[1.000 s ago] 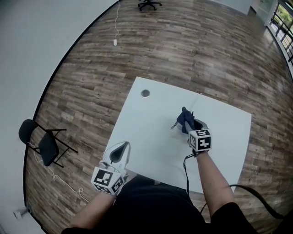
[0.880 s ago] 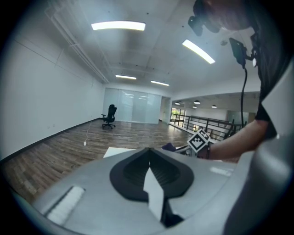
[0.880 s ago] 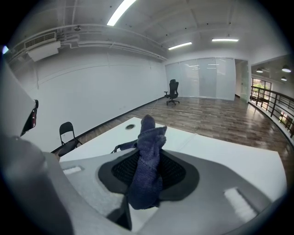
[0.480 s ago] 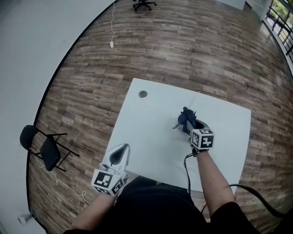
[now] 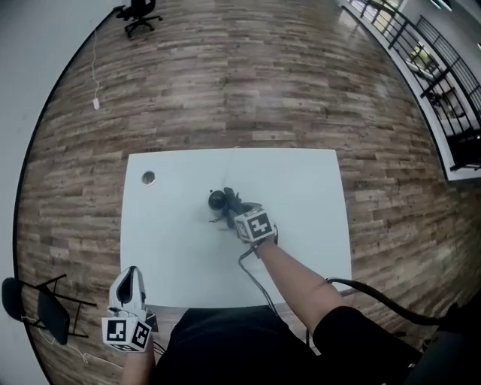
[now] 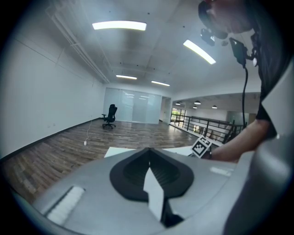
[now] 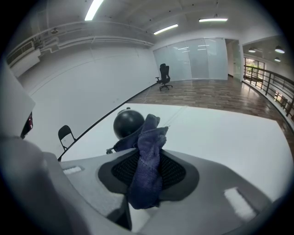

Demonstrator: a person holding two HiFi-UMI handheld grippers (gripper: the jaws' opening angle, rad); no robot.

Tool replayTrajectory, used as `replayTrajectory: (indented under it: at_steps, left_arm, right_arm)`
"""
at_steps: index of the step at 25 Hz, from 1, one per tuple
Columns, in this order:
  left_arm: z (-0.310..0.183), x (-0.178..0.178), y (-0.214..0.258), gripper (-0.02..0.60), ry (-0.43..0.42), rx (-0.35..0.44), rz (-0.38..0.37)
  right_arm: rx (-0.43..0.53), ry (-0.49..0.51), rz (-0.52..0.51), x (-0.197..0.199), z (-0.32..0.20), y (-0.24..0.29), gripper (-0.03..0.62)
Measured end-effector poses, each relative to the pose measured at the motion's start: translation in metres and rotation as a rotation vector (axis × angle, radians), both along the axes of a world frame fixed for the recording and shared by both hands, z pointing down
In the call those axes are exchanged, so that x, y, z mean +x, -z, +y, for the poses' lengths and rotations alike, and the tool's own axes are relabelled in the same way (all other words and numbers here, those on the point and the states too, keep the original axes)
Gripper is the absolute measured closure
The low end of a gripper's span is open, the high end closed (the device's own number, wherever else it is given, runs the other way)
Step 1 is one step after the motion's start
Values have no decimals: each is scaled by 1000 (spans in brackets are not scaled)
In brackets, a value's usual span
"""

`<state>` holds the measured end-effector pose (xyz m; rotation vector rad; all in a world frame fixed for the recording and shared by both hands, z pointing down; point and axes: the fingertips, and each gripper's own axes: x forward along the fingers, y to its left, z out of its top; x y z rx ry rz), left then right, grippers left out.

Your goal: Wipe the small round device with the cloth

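The small round black device (image 5: 217,199) stands near the middle of the white table (image 5: 301,180). My right gripper (image 5: 235,211) is shut on a dark blue cloth (image 5: 231,205), which hangs just right of the device. In the right gripper view the cloth (image 7: 148,156) bunches up out of the jaws, and its top fold lies against the side of the device (image 7: 127,122). My left gripper (image 5: 132,277) hovers off the table's near left corner, shut and empty. In the left gripper view, that left gripper (image 6: 149,166) has its jaws meeting with nothing between them.
A grey round grommet (image 5: 148,177) sits in the table's far left corner. A cable (image 5: 361,289) trails from my right arm. A folding chair (image 5: 37,304) stands on the wood floor at the left. An office chair (image 5: 139,11) is far off, and a railing (image 5: 443,60) runs along the right.
The head view has swung round. My right gripper has come down with the cloth beside the device, which now shows. The left gripper has drawn back off the table's near edge.
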<state>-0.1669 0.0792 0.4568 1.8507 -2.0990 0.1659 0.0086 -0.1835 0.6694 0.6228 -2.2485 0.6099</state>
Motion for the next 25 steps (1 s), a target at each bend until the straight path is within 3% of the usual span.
replayTrajectory:
  at_steps: [6,12,17,25]
  left_arm:
    - [-6,0,-2,575,-3,22,19]
    - [-6,-1,-9,575,-15,33,22]
    - [-12,16,-3,575,-33,61,30]
    - [-10,13,9,575,-19,86,11]
  right_arm:
    - [-23,-1,57,24,12,-13,470]
    - [143,-59,-22,27,-20,31,470]
    - [275,-52,-104,28,-38,73,470]
    - [292,12,-78,5,-34,80,470]
